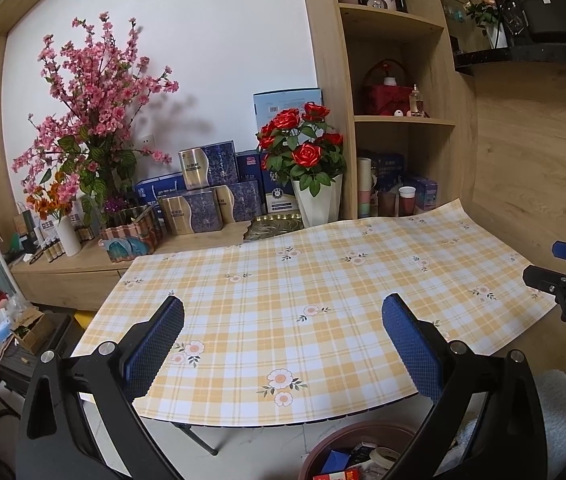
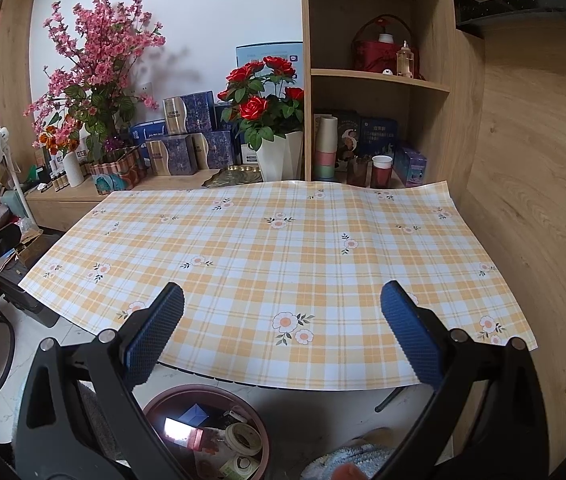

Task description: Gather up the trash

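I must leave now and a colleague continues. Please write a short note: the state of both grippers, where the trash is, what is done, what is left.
Left gripper: open, empty, above the near edge of the table.
Right gripper: open, empty, same pose.
Plaid tablecloth: no trash seen on it.
Brown bin on the floor below the near edge holds tape rolls, a blue carton and other scraps.
Done: the table looks cleared.
Left: probably nothing; check the floor nearby.

Ahead of both tools, a table (image 2: pixel 283 264). Below its near edge, on the floor, a bin (image 2: pixel 207 436) with tape rolls (image 2: pixel 245 438) and scraps inside. Behind the table, a ledge with flower vases (image 2: pixel 279 160) and boxes (image 2: pixel 181 156). Right of those, shelves (image 2: pixel 379 76) with cups (image 2: pixel 381 170).
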Motion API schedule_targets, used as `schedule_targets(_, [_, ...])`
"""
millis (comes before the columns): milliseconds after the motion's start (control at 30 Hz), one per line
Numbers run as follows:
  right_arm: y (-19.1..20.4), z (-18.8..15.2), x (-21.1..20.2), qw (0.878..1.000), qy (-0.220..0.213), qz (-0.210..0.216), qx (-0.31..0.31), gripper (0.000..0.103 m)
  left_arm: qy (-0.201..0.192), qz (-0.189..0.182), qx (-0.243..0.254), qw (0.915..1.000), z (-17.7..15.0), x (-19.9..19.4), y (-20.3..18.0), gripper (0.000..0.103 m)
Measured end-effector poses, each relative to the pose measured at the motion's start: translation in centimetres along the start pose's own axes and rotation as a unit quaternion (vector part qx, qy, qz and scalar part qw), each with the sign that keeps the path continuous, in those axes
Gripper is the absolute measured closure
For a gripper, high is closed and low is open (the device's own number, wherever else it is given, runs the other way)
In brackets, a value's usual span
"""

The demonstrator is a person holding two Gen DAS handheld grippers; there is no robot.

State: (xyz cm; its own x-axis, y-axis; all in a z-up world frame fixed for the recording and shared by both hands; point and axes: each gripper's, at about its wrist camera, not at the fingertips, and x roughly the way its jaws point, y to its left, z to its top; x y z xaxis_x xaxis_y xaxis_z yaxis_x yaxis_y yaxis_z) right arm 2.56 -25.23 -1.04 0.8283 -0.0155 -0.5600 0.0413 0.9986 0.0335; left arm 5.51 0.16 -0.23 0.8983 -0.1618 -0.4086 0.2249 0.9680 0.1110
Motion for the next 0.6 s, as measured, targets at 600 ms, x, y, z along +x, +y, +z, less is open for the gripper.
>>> schedule_targets(600, [0.17, 0.01, 0.2, 1.0, 0.006, 0.001, -0.002, 0.006, 0.001, 0.002, 0.01, 0.9999, -0.14, -0.02, -0.14, 0.006])
